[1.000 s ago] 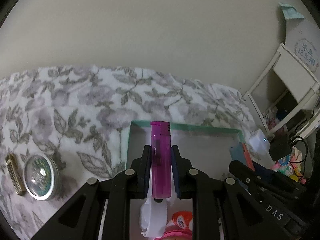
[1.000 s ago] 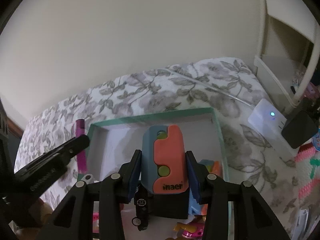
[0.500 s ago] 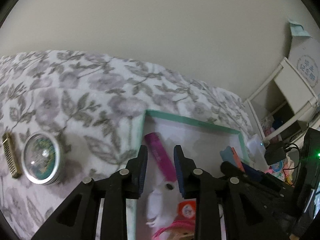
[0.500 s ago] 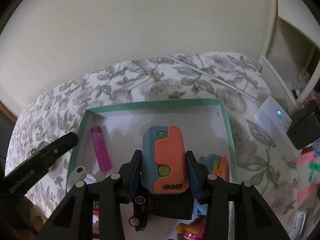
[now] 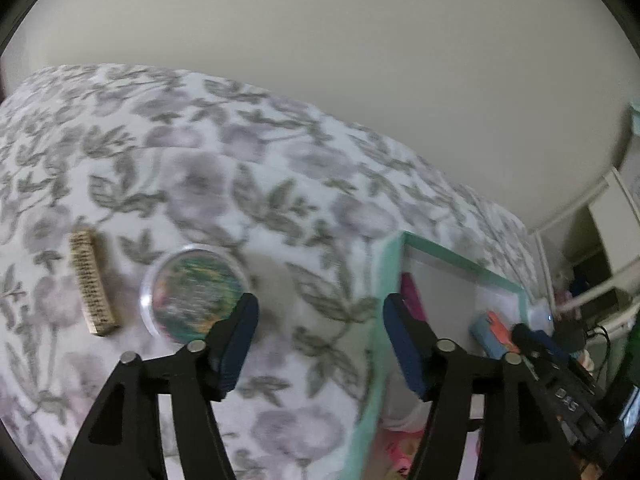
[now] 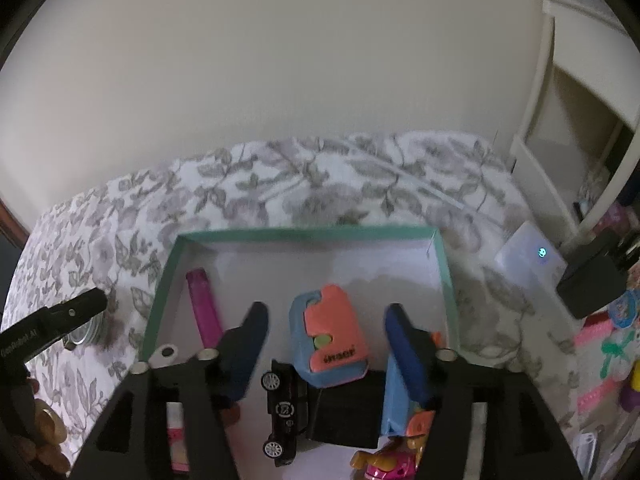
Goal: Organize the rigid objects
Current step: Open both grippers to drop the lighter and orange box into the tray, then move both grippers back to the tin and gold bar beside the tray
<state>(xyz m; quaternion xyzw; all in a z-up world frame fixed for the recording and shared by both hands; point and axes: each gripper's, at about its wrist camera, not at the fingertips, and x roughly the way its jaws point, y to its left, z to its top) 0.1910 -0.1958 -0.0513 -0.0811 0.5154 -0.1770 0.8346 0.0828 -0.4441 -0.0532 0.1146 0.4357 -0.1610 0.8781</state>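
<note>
A teal-rimmed white box lies on the floral bedspread. My right gripper hangs over it with its jaws opening. Between them, touching neither pad, an orange-and-blue toy lies tilted on a black block. A purple lighter lies by the box's left wall. My left gripper is over the bedspread just left of the box, its jaws opening with nothing between them. A round tin sits by its left finger, and a brass bar lies further left.
The box also holds a black toy car, a white cap and small pink toys. To its right are a white adapter with a lit dot, a black plug and white shelves. A wall rises behind the bed.
The left gripper dropped the purple lighter in the box, swung left toward the tin and opened wider. The right gripper opened off the orange-and-blue toy, which now lies tilted.
</note>
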